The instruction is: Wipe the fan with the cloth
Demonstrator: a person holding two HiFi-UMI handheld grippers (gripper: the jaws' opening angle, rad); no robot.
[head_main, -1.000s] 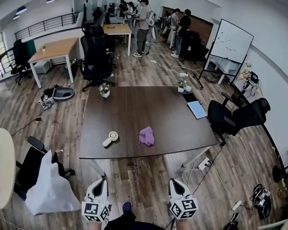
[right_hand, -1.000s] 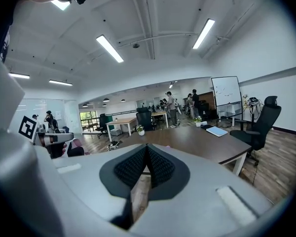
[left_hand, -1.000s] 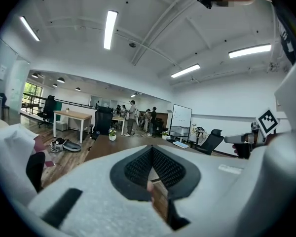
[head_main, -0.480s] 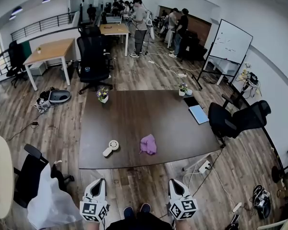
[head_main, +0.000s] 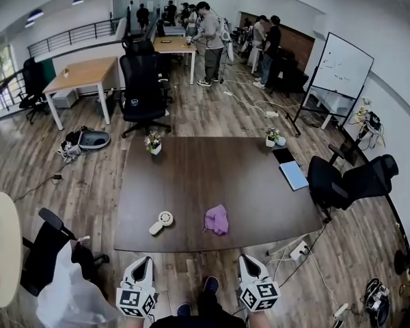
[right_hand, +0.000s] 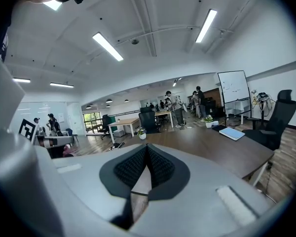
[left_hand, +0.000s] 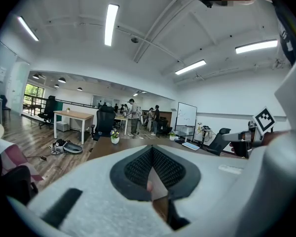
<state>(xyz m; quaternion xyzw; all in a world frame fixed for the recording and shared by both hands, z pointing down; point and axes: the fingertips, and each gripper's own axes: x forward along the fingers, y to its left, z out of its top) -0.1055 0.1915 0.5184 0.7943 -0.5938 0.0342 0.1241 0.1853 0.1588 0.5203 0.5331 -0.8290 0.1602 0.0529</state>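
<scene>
The dark table (head_main: 191,176) has slid lower in the head view than a moment ago, bringing the one white fan (head_main: 160,222) and the one purple cloth (head_main: 216,219), lying apart near its lower edge, closer to the left gripper (head_main: 144,261) and right gripper (head_main: 249,260) at the frame's bottom. This looks like the approach, nothing wiped yet: both of the two have jaws pressed together on nothing. Next, I'd say, one must open over the cloth at lower centre while the other steadies the fan to its left.
</scene>
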